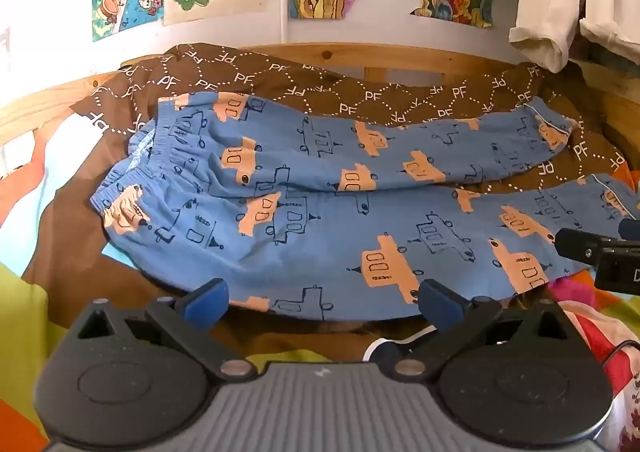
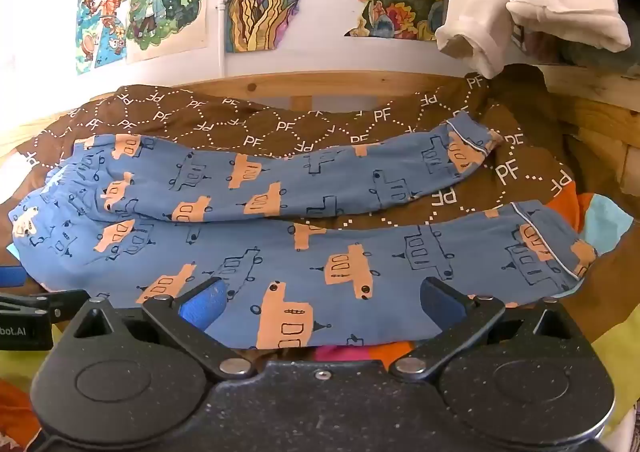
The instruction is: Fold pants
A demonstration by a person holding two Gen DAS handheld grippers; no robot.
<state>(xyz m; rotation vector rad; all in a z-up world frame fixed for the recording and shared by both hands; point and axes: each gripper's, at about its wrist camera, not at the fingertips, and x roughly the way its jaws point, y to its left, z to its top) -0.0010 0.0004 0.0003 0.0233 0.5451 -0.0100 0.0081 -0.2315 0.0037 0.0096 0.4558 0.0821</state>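
Posters line the wall behind a wooden-framed bed, where a brown blanket (image 1: 280, 87) carries the blue pants (image 1: 320, 219) spread flat. Their long axis runs side to side, waistband (image 1: 136, 179) to the left and cuffs (image 2: 552, 248) to the right, both legs parted. The left hand-held gripper (image 1: 324, 302) and right hand-held gripper (image 2: 320, 302) both stand wide and empty at the near leg's edge, seemingly just above the cloth. The left sits nearer the waistband, the right nearer the cuffs.

The pants (image 2: 320, 244) near hem slips out of sight behind the right gripper (image 2: 322, 302) body, below its wide-spread jaws. In the left wrist view, the right gripper (image 1: 600, 252) is cut off by the edge, right of the jaws, so its jaws perhaps stand apart.
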